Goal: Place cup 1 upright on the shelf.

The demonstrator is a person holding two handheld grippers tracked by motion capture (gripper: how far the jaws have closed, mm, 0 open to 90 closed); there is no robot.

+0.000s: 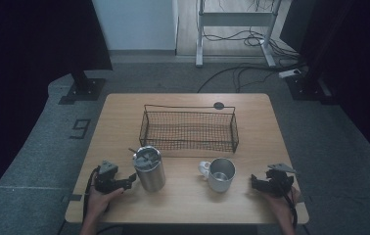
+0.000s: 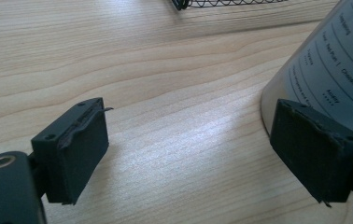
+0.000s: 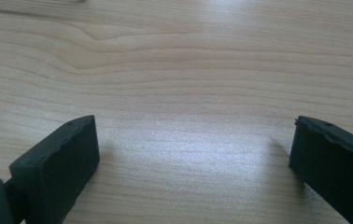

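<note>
Pale wood table (image 1: 183, 200) under both my claws. My left claw (image 1: 130, 182) sits low at the near left edge, jaws spread wide w/ nothing between them; in the left gripper view (image 2: 188, 149) there's bare wood in the gap, and one pad (image 2: 317, 147) is just beside the tumbler (image 2: 333, 70), maybe touching, can't tell. Tumbler (image 1: 149, 168) is steel, upright, lid on, printed text on its side, standing just right of my left claw. Something thin pokes out at the lid, too small to make out.

My right claw (image 1: 254, 182) is at the near right edge, jaws also wide apart, gripping nothing; the right gripper view (image 3: 193, 154) has plain wood btwn the pads. Mug (image 1: 220, 174) is upright, metal inside, white handle pointing left, near my right claw but apart from it. Tumbler and mug stand side by side w/ a gap, both on the near half.

Behind them, mid-table, a black wire basket (image 1: 189, 108), long side facing me, nothing in it. Small dark disc (image 1: 219, 105) on the wood at the basket's far right corner.

My hands hold both claws from the near edge, cables trailing back.
</note>
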